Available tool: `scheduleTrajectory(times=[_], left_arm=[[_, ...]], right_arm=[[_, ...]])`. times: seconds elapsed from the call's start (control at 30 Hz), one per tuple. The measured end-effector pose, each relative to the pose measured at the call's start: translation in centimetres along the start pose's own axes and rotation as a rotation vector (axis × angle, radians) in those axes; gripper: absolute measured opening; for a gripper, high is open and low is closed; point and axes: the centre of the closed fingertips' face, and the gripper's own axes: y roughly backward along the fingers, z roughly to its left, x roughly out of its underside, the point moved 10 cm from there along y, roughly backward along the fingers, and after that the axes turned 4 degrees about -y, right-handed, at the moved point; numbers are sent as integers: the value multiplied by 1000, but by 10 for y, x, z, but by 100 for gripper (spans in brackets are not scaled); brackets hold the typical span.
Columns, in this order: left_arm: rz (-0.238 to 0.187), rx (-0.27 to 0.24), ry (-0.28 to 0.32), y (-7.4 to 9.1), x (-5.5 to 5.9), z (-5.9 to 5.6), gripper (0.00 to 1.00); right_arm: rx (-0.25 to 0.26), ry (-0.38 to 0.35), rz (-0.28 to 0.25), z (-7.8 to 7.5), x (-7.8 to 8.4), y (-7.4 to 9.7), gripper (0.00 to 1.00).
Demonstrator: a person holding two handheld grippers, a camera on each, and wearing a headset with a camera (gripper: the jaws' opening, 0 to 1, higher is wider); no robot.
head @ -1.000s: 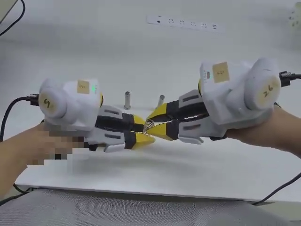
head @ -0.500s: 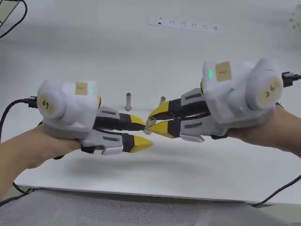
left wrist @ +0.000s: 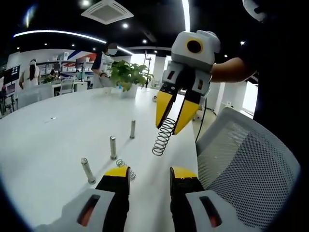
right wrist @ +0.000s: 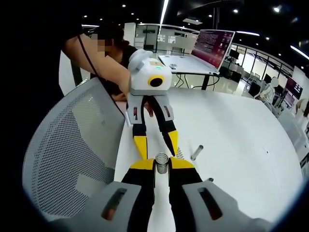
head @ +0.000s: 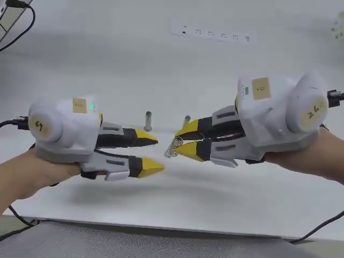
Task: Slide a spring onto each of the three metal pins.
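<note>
Left yellow-tipped claw (head: 157,154), at the coil a second ago, now stands wide and drawn clear; the thin steel coil spring (head: 172,147) hangs above the white desk (head: 215,188), long axis slanting down-left, its upper end pinched in the right yellow-tipped claw (head: 178,141).

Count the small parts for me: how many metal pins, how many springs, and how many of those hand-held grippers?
Metal pins: 3
Springs: 2, one spring in the right hand-held gripper, one lying on the table
Hand-held grippers: 2, counting the left hand-held gripper, which is open
Total: 7
</note>
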Motion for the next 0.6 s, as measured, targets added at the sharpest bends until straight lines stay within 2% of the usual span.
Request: scheduleTrajectory(times=[0.37, 0.6], left_arm=[[7, -60, -2, 18, 4, 8, 31], [-7, -130, 20, 35, 9, 16, 37]], right_arm=[[32, -25, 1, -5, 8, 10, 7], [61, -49, 5, -8, 16, 18, 7]])
